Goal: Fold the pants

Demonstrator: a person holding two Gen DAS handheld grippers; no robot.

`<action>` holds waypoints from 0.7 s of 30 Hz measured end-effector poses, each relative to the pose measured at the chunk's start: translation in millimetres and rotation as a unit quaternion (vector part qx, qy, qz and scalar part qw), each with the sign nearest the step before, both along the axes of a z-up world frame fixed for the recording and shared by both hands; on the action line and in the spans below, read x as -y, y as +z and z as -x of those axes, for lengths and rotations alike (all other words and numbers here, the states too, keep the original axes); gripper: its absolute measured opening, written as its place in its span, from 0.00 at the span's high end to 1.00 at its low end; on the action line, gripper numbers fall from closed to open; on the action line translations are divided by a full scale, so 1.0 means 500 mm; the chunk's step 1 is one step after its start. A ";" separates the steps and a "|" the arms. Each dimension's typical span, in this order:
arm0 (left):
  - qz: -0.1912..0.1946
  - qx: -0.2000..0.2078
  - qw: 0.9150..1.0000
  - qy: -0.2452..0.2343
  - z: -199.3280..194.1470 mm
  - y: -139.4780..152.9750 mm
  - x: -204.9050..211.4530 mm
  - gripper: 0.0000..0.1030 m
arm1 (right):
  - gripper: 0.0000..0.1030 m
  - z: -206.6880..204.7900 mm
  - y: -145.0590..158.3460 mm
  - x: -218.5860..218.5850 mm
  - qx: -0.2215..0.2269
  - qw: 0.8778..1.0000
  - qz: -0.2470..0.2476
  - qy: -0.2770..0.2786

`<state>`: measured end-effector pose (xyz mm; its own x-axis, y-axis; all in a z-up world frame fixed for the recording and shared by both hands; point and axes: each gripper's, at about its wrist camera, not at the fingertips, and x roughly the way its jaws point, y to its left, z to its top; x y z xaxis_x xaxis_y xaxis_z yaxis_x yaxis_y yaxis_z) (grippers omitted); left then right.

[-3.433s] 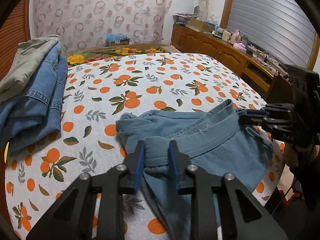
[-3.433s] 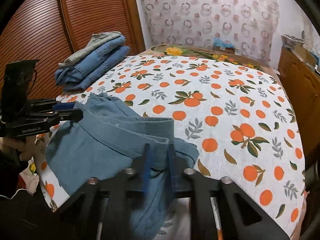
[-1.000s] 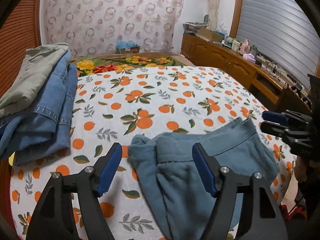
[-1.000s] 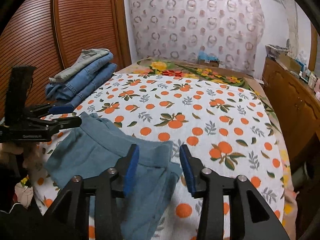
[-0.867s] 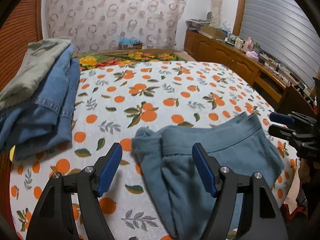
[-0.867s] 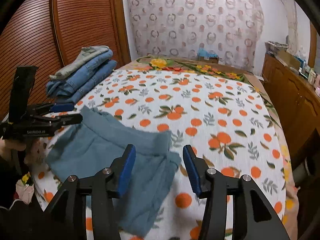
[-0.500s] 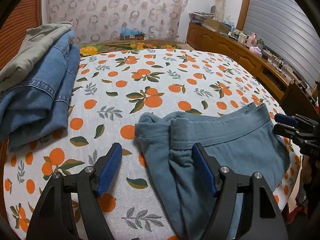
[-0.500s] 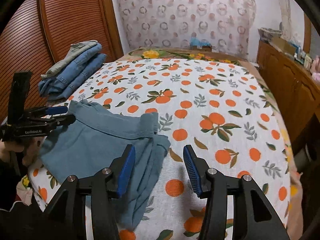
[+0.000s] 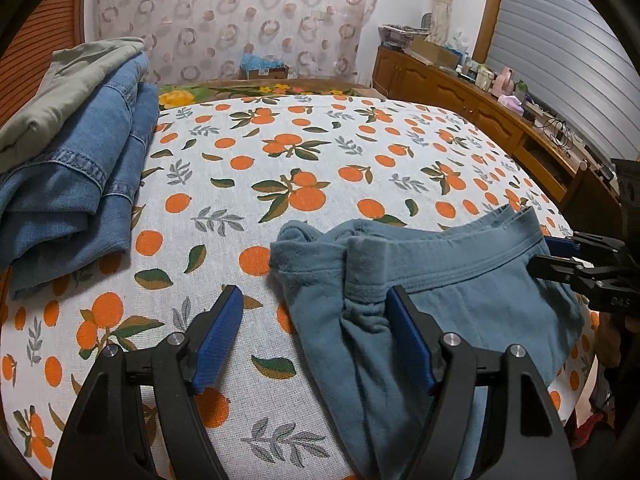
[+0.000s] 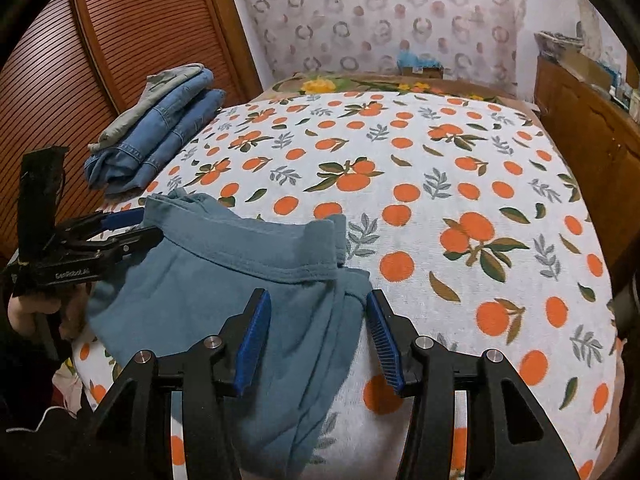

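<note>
Teal pants (image 9: pixel 460 292) lying bunched at the near edge of the orange-print bed (image 9: pixel 320 152), waistband toward the folded denim stack (image 9: pixel 72 184). Left claw (image 9: pixel 316 328) released, spread wide over the pants' crumpled end. Right claw (image 10: pixel 316 336) released too, straddling the opposite corner

2 close wrist views angled down, both over the pants (image 9: pixel 460 292) on the bed (image 10: pixel 440 160).
</note>
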<state>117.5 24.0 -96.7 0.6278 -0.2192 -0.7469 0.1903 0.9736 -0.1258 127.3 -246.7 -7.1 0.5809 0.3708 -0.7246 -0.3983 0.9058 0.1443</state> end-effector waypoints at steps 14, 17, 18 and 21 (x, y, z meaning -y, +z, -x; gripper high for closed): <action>0.012 -0.004 1.000 0.003 -0.004 0.002 -0.001 0.27 | 0.50 -0.002 -0.015 -0.030 0.021 0.999 0.024 0.000; 0.023 -0.007 1.000 0.000 -0.007 0.004 -0.001 0.27 | 0.50 0.001 -0.016 -0.032 0.024 0.999 0.029 0.001; 0.026 -0.007 1.000 -0.002 -0.008 0.004 0.001 0.28 | 0.50 0.002 -0.016 -0.032 0.025 0.999 0.030 0.001; 0.027 -0.008 1.000 -0.007 -0.010 0.006 0.008 0.35 | 0.50 0.002 -0.015 -0.032 0.026 0.999 0.032 0.001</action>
